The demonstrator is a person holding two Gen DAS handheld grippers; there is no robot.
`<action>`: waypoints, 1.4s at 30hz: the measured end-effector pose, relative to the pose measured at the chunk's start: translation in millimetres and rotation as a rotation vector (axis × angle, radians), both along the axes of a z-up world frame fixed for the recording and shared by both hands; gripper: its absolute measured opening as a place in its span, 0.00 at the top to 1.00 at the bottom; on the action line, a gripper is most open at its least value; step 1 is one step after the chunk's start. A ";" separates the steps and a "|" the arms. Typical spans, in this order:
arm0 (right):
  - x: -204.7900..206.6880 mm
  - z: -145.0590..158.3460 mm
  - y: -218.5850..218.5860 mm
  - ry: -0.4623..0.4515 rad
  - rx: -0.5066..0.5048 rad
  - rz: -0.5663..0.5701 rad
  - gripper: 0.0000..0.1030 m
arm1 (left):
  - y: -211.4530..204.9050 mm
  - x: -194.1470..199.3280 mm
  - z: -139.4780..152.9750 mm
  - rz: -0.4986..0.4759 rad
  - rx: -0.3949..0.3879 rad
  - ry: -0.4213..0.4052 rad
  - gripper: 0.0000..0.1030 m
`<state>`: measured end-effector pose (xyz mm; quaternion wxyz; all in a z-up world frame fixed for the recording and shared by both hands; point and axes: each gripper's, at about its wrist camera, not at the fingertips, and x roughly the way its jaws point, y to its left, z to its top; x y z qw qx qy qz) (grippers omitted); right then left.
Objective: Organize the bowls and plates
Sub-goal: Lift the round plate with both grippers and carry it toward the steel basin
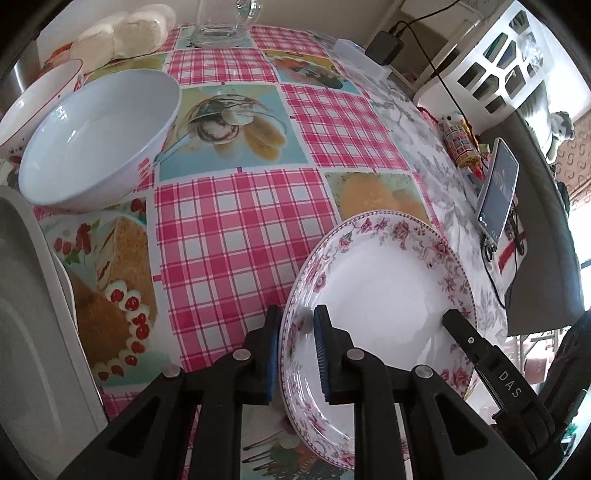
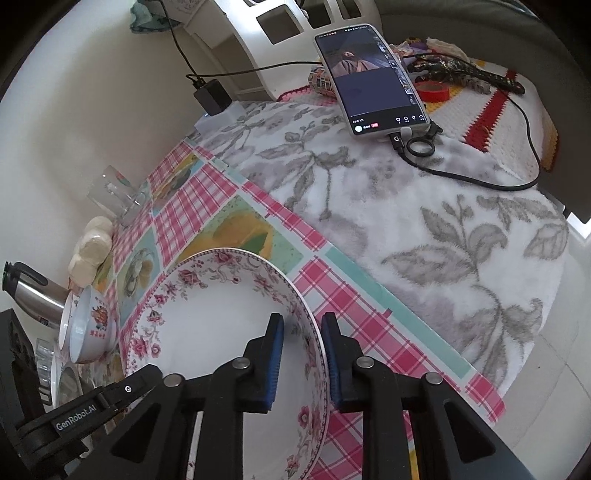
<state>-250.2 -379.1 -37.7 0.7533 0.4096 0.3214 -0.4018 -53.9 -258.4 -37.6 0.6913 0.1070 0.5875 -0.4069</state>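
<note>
My left gripper (image 1: 297, 332) and right gripper (image 2: 302, 338) are black, blue-padded, silver-pinned; I read "DAS" and "GenRobot.AI".

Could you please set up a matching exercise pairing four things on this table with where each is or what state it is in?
Things:
1. floral plate
2. white bowl
3. phone
4. glass jug

Places or states:
A. propped up, screen lit, cable plugged in
B. standing empty at the far edge of the checked cloth
C. rim between the fingers of both the left gripper and the right gripper
D. empty, resting tilted beside another bowl

Pairs: 1-C, 2-D, 3-A, 4-B
</note>
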 end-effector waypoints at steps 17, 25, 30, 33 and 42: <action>-7.8 14.6 5.1 -0.059 -0.027 0.003 0.88 | 16.1 12.9 19.6 0.016 -0.100 0.042 0.84; -5.5 18.1 8.1 -0.105 -0.035 0.015 0.88 | 22.7 20.1 26.2 0.031 -0.135 0.057 0.84; -5.5 29.8 11.7 -0.137 -0.072 0.019 0.88 | 26.6 21.5 39.1 0.029 -0.170 0.045 0.84; -5.3 39.9 14.9 -0.179 -0.092 0.018 0.88 | 31.0 23.5 49.6 0.025 -0.194 0.028 0.84; 15.3 58.8 35.0 -0.207 -0.129 0.065 0.88 | 59.8 41.1 70.6 0.059 -0.236 0.007 0.84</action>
